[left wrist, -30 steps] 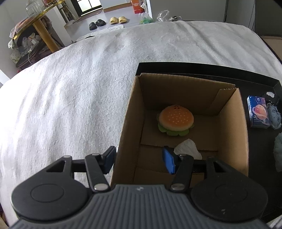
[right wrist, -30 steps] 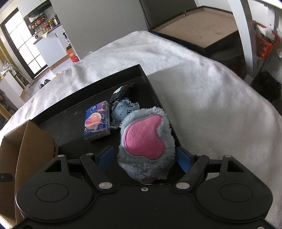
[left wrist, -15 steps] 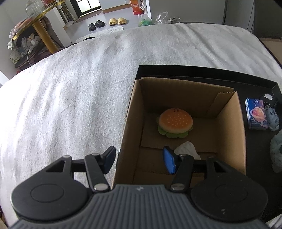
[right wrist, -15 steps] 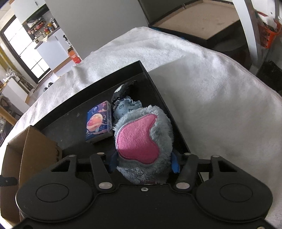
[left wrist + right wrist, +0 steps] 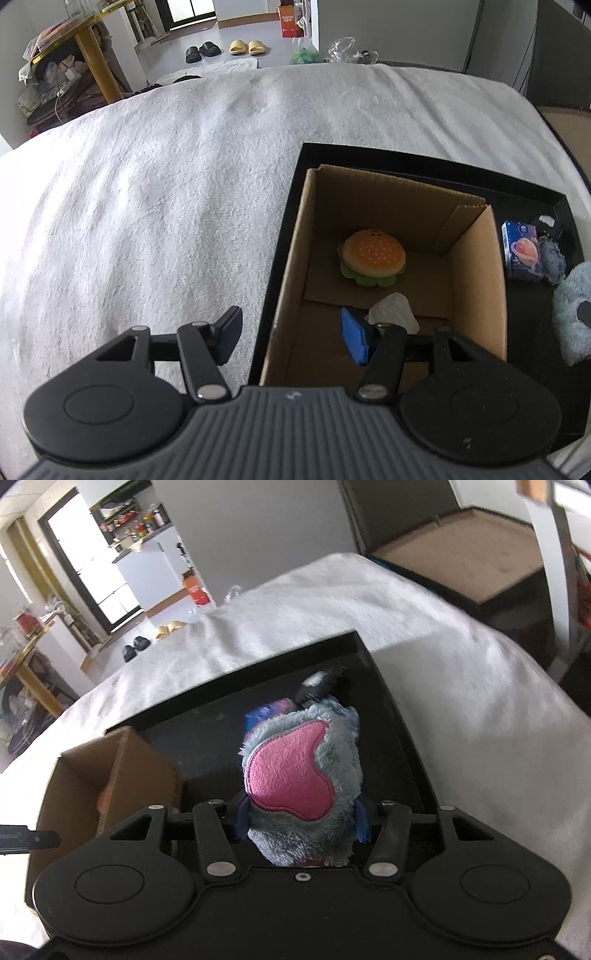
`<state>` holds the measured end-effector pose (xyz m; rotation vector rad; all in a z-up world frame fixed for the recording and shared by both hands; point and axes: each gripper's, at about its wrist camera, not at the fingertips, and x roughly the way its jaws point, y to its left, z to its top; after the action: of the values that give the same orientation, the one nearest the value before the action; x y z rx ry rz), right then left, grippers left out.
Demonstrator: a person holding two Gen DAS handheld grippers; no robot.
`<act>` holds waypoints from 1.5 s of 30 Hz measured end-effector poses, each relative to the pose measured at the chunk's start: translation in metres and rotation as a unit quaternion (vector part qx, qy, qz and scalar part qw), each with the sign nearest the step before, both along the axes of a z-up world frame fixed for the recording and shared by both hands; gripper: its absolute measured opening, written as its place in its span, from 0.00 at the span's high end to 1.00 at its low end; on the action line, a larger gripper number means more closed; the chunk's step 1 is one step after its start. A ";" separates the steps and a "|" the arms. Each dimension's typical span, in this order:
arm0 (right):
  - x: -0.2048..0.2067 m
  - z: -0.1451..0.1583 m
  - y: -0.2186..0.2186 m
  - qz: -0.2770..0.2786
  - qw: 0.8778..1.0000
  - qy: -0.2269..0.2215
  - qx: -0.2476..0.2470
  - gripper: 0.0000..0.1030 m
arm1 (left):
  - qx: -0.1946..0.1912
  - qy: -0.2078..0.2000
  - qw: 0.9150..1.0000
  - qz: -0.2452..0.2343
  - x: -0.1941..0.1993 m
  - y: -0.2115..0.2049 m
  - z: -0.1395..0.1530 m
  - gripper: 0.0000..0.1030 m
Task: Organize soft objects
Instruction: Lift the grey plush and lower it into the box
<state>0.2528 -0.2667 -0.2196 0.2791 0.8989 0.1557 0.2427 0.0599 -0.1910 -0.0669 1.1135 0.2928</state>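
The grey plush toy with the pink patch [image 5: 295,775] sits pinched between the 2 blue pads of the right gripper [image 5: 301,821], its fur bulging over both fingers, raised above the black tray [image 5: 402,746]. From the left wrist camera only a pale furry edge of it [image 5: 570,299] shows at the far right of the tray. Behind the plush lie a small blue tissue packet [image 5: 521,251] and a dark grey soft toy [image 5: 552,254], touching each other on the tray floor.

To the left on the same tray stands an open cardboard box [image 5: 288,280]. Inside it a burger plush [image 5: 372,256] rests near the back wall, with a crumpled white tissue [image 5: 393,312] nearer the front.

The left gripper [image 5: 291,334] hangs over the box's near left corner with its tongs spread wide, holding nothing; 1 finger is outside the box wall, the other inside.

The tray lies on a white fluffy blanket [image 5: 147,206].
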 end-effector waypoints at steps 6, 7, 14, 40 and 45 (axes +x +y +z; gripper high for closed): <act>0.000 0.026 0.021 0.022 1.000 -0.020 -0.001 0.51 | -0.017 -0.013 1.000 0.006 -0.005 0.011 0.006 0.44; 0.000 0.029 0.025 0.025 0.999 -0.022 -0.001 0.51 | -0.020 -0.015 1.000 0.006 -0.006 0.012 0.007 0.44; 0.003 0.049 0.055 0.053 0.998 -0.039 -0.006 0.51 | -0.046 -0.026 0.999 0.006 -0.011 0.020 0.008 0.44; 0.002 0.067 0.161 0.132 0.988 -0.054 -0.061 0.50 | -0.124 -0.038 0.992 0.006 -0.016 0.053 -0.014 0.49; 0.005 0.065 0.177 0.139 0.987 -0.048 -0.069 0.50 | -0.141 -0.036 0.989 0.002 -0.015 0.056 -0.021 0.64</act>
<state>0.2580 -0.0899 -0.1551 0.0159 0.8454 0.3617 0.2278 0.1162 -0.2124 -0.3288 1.0770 0.1325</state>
